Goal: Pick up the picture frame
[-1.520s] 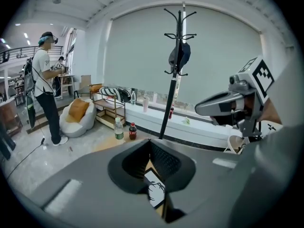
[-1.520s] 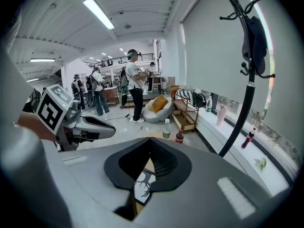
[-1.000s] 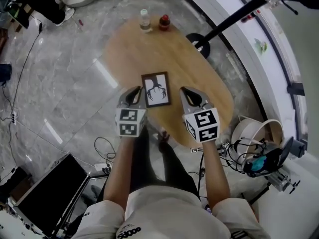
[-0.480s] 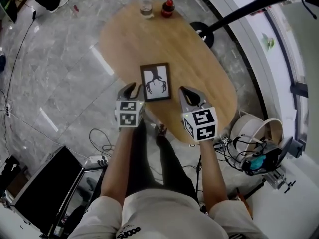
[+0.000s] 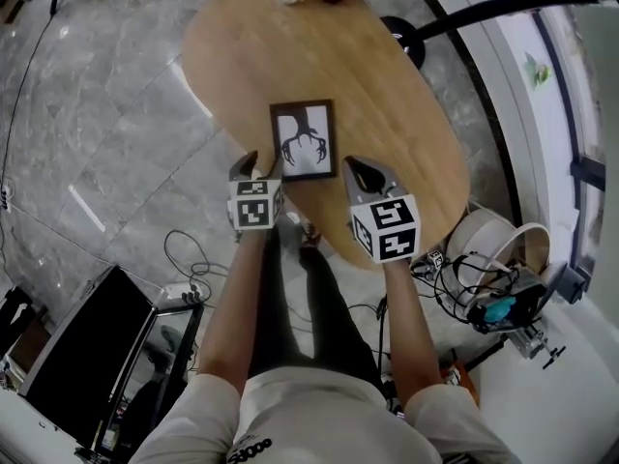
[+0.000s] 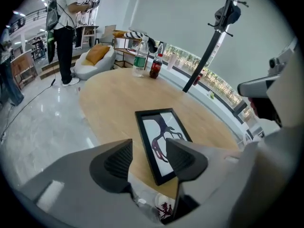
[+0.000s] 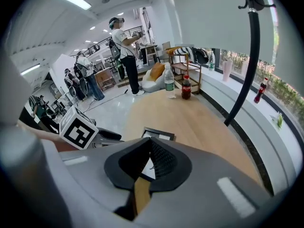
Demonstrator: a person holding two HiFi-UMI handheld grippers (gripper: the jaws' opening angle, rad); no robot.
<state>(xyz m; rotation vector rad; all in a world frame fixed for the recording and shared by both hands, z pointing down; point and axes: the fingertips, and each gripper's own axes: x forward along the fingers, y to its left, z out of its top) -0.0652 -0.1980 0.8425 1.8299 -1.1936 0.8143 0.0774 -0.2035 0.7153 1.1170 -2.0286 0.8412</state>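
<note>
Left claw [image 5: 259, 162] and right claw [image 5: 360, 165] lowered toward picture frame [image 5: 305, 140], left jaws just opened

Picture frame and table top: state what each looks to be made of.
Picture frame: dark, matte border, likely painted wood or plastic; a pale reflection across the print hints at a glazed front. Table top: light wood or wood-look laminate, smooth satin finish, with faint grain and soft sheen.

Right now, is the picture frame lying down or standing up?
Lying down. The picture frame rests flat on its back on the wooden table, with the picture side facing up and nothing propping it.
</note>
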